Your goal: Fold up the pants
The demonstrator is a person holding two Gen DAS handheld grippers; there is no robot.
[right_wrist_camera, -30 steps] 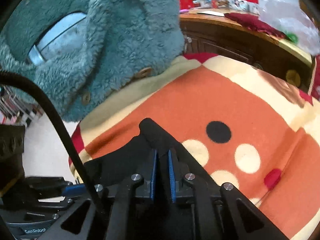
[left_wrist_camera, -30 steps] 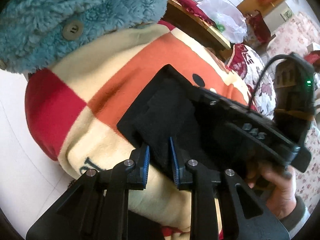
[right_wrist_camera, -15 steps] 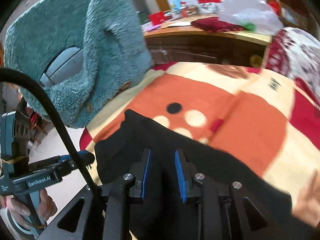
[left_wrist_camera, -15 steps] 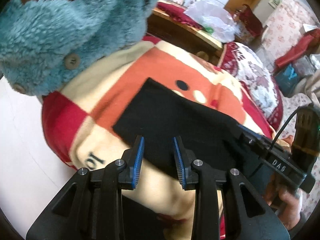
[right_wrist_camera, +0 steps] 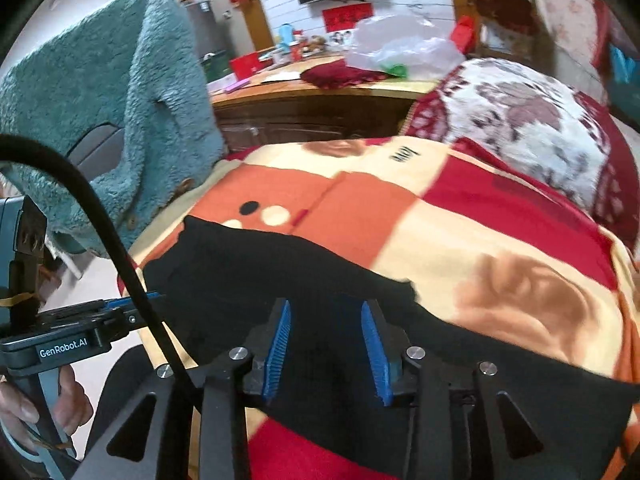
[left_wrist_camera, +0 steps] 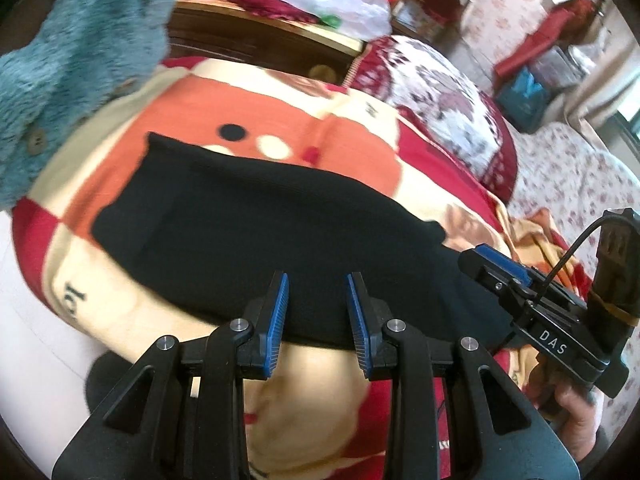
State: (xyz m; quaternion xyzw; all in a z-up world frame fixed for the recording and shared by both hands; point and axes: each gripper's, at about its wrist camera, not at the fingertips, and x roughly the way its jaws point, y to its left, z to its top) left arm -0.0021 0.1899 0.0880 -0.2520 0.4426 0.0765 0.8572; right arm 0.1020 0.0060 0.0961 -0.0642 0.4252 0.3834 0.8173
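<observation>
The black pants [left_wrist_camera: 260,224] lie flat in a long folded strip on a red, orange and cream blanket [left_wrist_camera: 280,92]. They also show in the right wrist view [right_wrist_camera: 304,280]. My left gripper [left_wrist_camera: 316,312] is open and empty, raised above the near edge of the pants. My right gripper [right_wrist_camera: 326,344] is open and empty above the pants. The right gripper also shows at the right of the left wrist view [left_wrist_camera: 496,268], and the left gripper's body at the left of the right wrist view [right_wrist_camera: 132,306].
A teal fleece jacket [right_wrist_camera: 120,128] hangs at the left beside the blanket's end. A wooden cabinet [right_wrist_camera: 304,108] with a plastic bag [right_wrist_camera: 400,48] stands behind. A red and white floral cushion [right_wrist_camera: 528,132] lies at the far right of the blanket.
Both grippers let go of the pants, opened and pulled back and up. The pants now lie flat on the blanket.
</observation>
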